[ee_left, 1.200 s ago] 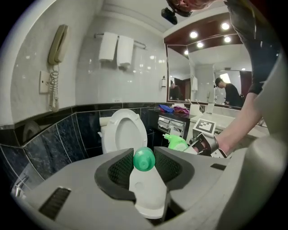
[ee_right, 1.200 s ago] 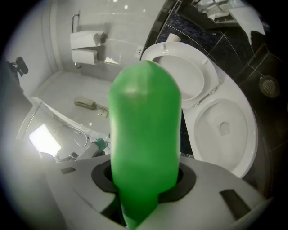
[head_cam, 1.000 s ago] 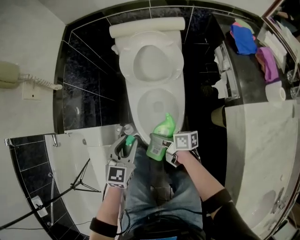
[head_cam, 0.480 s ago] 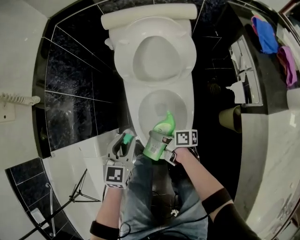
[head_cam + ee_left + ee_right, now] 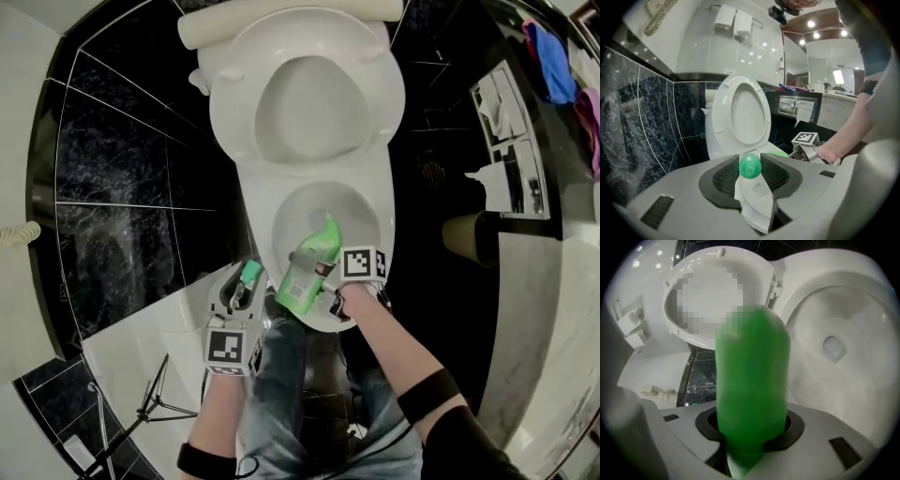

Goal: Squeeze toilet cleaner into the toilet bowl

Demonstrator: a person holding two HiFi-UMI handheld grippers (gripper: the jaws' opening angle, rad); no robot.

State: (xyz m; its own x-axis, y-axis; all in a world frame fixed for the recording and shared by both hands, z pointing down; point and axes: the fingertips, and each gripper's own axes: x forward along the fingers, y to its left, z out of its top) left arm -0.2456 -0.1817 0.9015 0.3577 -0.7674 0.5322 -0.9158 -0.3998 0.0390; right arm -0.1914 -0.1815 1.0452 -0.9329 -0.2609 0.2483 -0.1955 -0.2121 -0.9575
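Head view: right gripper (image 5: 328,286) is closed part-way round the body of the green plastic toilet-cleaner bottle (image 5: 305,275), with the pads pressed to its sides. The bottle is tilted, and its bent neck leads ahead of the jaws and out over the white ceramic toilet bowl (image 5: 261,220). The bowl lies ahead of and below both grippers, with the raised white seat (image 5: 230,112) beyond it.

Right gripper view: the bottle (image 5: 752,390) fills the gap between the jaws of the right gripper (image 5: 751,432). The bowl (image 5: 853,380) is open to the right of the jaws, with the drain visible. The nozzle tip cannot be made out here.

Left gripper view: left gripper (image 5: 751,176) is half closed on a small round green cap (image 5: 750,167), pinched at the jaw tips. In the head view the left gripper (image 5: 246,284) sits just left of the right gripper, near the bowl's front edge. The cap (image 5: 250,274) is apart from the bottle.

Step in hand (judgement): bottle uncapped and presented, squeeze not yet begun. No liquid visible in the bowl.

To do it well:
- Lower the nozzle inside the rim before squeezing.
- Tip the neck downward so it points into the bowl.
- Close the right jaws slowly on the soft mid-body.
- Hold the cap firmly, off to the left and away from the opening.

Risk: a hard squeeze with the nozzle high could spatter the seat.
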